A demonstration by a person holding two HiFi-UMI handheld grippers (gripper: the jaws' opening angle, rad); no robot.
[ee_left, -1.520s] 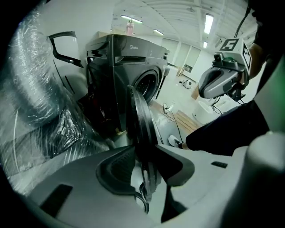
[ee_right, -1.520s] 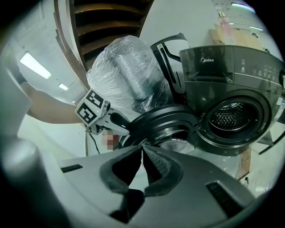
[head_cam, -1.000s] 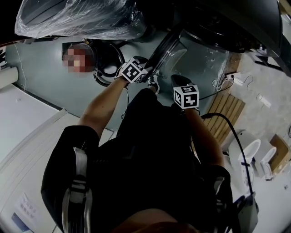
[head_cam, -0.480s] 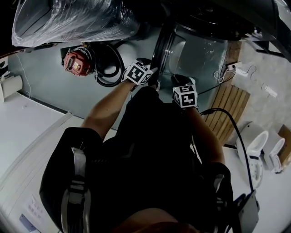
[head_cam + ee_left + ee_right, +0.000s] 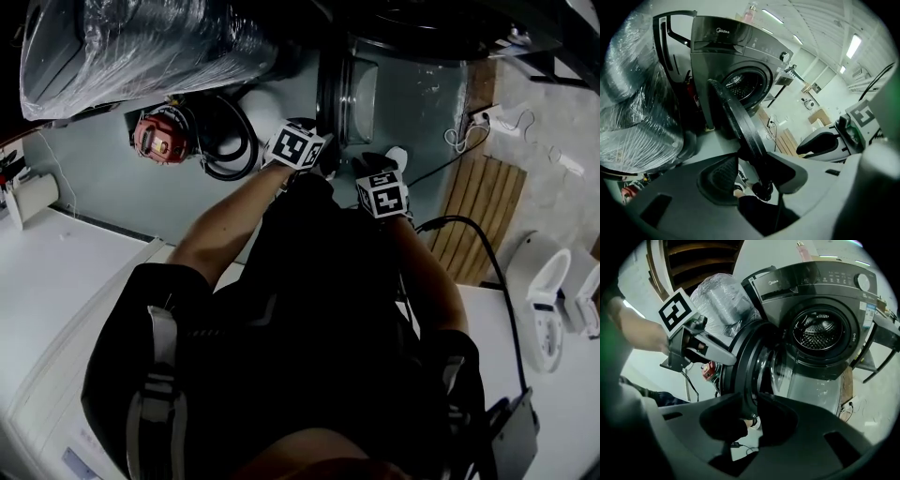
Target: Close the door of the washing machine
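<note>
A dark grey front-loading washing machine stands with its drum opening uncovered. Its round door hangs partly open and appears edge-on in the left gripper view and in the head view. My left gripper straddles the door's rim; its jaws have just been opening and the pads do not grip the rim. My right gripper also has the rim's lower edge between its jaws, which have just been opening too. The head view shows both marker cubes close below the door.
A plastic-wrapped appliance stands left of the machine, with a red canister and coiled black hose below it. A white top-loader is at the lower left. A wooden slat pallet, a power strip and white toilets lie right.
The door has swung closer to the machine and now looks nearly edge-on in the head view. Both grippers have moved with it toward the machine.
</note>
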